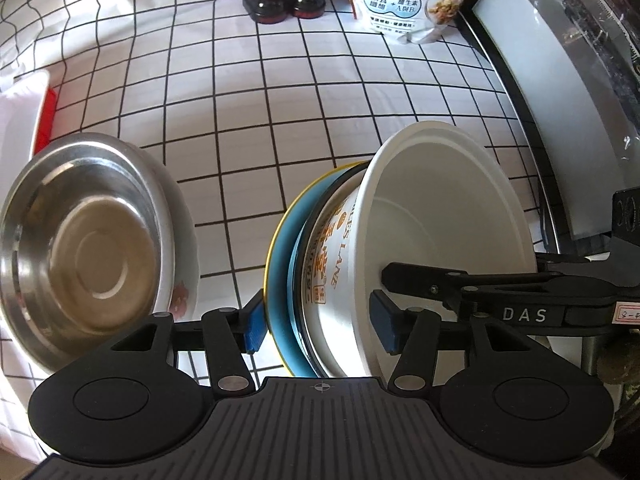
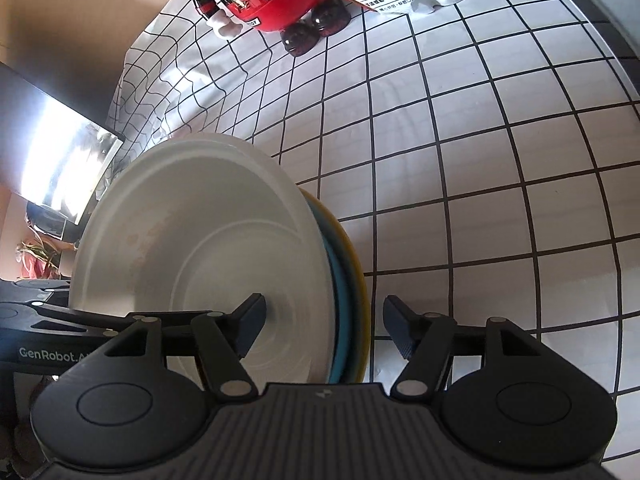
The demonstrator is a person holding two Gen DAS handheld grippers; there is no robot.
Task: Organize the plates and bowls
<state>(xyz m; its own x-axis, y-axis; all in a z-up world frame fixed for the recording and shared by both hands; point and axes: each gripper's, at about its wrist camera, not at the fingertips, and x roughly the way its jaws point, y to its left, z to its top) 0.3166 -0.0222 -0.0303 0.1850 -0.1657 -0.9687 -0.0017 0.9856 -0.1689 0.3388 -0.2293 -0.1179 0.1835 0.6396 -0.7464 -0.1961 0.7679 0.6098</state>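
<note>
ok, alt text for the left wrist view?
The left gripper has its fingers around a nested stack: a white printed paper bowl inside a blue, yellow-rimmed bowl. A steel bowl sits to its left on the grid-pattern tablecloth.

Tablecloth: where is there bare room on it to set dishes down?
The checked tablecloth is bare between the steel bowl, red figurine and cereal bag. It is crowded on the near side, with steel bowl and bowl stack, and along the far edge.
</note>
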